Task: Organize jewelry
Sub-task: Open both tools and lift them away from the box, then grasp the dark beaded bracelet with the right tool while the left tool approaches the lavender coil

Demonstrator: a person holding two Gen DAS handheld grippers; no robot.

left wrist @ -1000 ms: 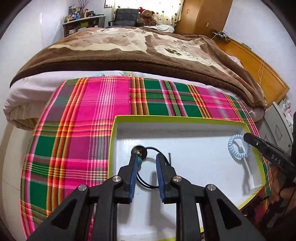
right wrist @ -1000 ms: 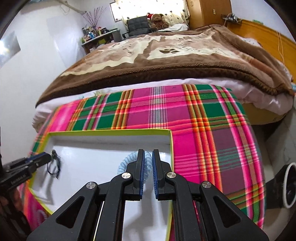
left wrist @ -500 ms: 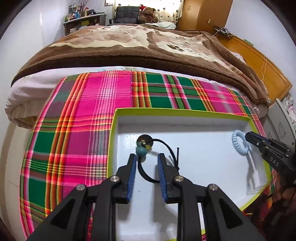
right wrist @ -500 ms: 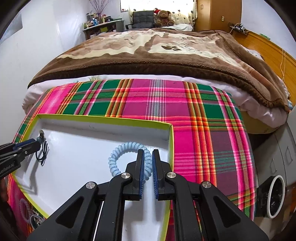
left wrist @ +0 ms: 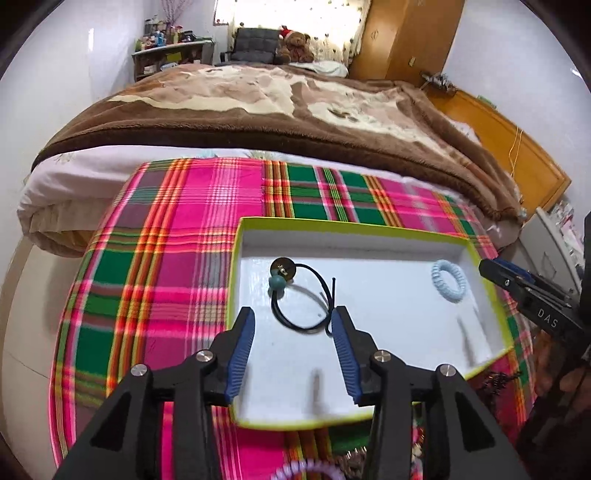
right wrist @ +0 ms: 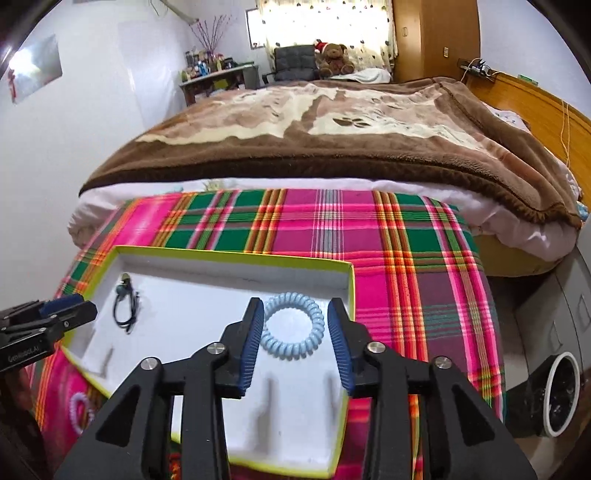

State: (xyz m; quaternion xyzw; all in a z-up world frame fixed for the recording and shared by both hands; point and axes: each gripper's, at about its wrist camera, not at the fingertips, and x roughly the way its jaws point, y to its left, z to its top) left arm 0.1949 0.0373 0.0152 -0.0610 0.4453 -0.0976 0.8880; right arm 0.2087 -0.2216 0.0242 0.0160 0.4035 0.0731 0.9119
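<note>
We see a plaid cloth (left wrist: 177,266) in pink, green and orange spread over the near end of a bed (right wrist: 258,184), with white bedding showing just beyond its far edge. A brown blanket (left wrist: 258,110) with cream patterning covers the rest of the bed. At the far end, a teddy bear (right wrist: 334,55) in a red hat sits beside a dark chair (right wrist: 293,61), in front of a bright curtained window (right wrist: 321,18). To the left stands a cluttered shelf (right wrist: 218,72); to the right, a wooden wardrobe (left wrist: 406,37). Low at the right we make out a round, white-rimmed thing (right wrist: 561,395), perhaps a bin.
</note>
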